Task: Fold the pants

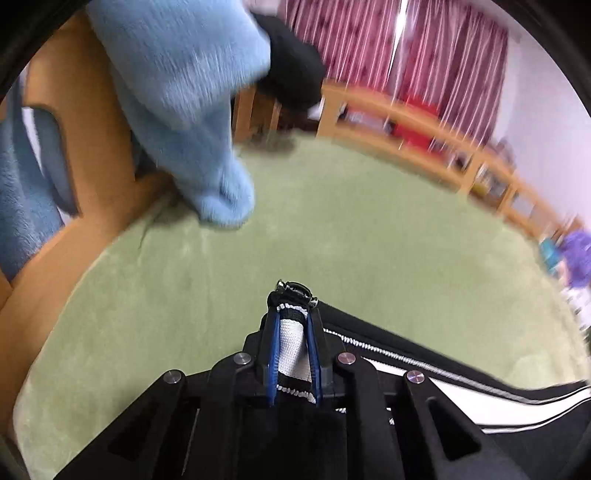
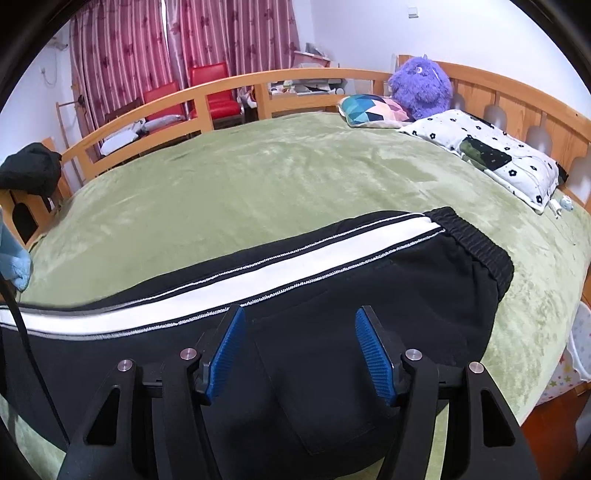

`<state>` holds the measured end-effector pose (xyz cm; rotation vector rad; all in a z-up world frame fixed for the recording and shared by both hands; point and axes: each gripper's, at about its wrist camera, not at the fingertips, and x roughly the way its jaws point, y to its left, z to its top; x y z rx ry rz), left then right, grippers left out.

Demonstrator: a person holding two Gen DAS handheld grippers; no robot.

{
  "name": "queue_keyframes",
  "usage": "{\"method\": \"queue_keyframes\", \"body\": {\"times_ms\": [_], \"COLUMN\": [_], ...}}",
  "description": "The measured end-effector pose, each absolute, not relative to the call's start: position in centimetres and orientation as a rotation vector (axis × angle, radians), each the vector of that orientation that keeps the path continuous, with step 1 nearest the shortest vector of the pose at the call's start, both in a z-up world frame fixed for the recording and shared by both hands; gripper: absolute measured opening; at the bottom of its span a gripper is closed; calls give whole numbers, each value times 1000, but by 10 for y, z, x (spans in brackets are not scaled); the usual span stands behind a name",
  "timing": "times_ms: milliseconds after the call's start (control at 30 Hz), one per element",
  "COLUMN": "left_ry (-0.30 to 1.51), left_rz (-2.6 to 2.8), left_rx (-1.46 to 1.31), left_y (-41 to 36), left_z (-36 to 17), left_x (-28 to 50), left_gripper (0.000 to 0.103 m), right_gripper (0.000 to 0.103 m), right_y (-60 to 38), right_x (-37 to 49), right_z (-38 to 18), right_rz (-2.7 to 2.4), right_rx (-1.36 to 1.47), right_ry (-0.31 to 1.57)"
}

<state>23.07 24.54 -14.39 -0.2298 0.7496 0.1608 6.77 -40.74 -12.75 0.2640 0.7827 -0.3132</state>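
A big bed (image 2: 295,162) with a green blanket has a wooden rail (image 2: 229,83). Pink striped curtains (image 2: 184,48) hang behind red chairs (image 2: 214,88). White walls (image 2: 351,33).

The track pants (image 2: 332,332) are black with a broad white side stripe edged in fine black-and-white stitching. They lie flat along the near edge of the green bed cover (image 2: 258,177), elastic waistband toward the headboard end. The far leg end, with a zip, is lifted and pinched.

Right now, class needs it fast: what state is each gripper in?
Left gripper: closed on the cuff end of the pants.
Right gripper: open, holding nothing, above the pants.
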Motion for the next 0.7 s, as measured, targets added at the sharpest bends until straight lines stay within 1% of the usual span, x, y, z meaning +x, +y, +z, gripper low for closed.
{"method": "queue_keyframes", "body": {"times_ms": [33, 67, 100, 133, 233, 267, 300, 400, 467, 533, 567, 600, 667, 700], "left_ry": [805, 855, 898, 909, 873, 857, 832, 843, 900, 979, 1009, 1000, 963, 947], "left_rz": [168, 172, 198, 223, 239, 225, 201, 164, 131, 173, 195, 197, 168, 134], "left_rx": [-221, -203, -172, -154, -158, -161, -156, -134, -121, -45, -1, 33, 5, -38], "left_y": [243, 240, 237, 235, 236, 236, 233, 220, 212, 210, 209, 210, 211, 212], "left_z": [-155, -164, -172, -174, -163, -157, -148, -145, -157, -179, -186, -188, -172, -164], "left_x": [238, 243, 245, 242, 219, 210, 196, 164, 150, 140, 135, 124, 101, 90], "left_gripper": [17, 22, 25, 28, 50, 64, 72, 73, 73, 73, 69, 66, 65, 67], "right_gripper": [62, 62, 62, 62, 62, 62, 62, 62, 62, 62, 62, 62, 62, 62], "right_y": [-406, -404, -401, -399, -397, -397, -396, -396, -393, -391, -388, -385, -377, -374], "right_x": [70, 72, 74, 75, 81, 84, 89, 96, 91, 84, 80, 77, 73, 69], "right_z": [-132, -135, -140, -143, -161, -168, -180, -211, -209, -202, -198, -196, -189, -183], "right_rz": [-308, -304, -290, -283, -281, -284, -295, -294, -310, -280, -261, -251, -242, -243], "right_rx": [263, 261, 254, 250, 231, 223, 214, 209, 207, 254, 281, 292, 263, 236], "right_ry": [802, 815, 833, 840, 888, 915, 959, 1058, 1021, 990, 973, 964, 967, 961]}}
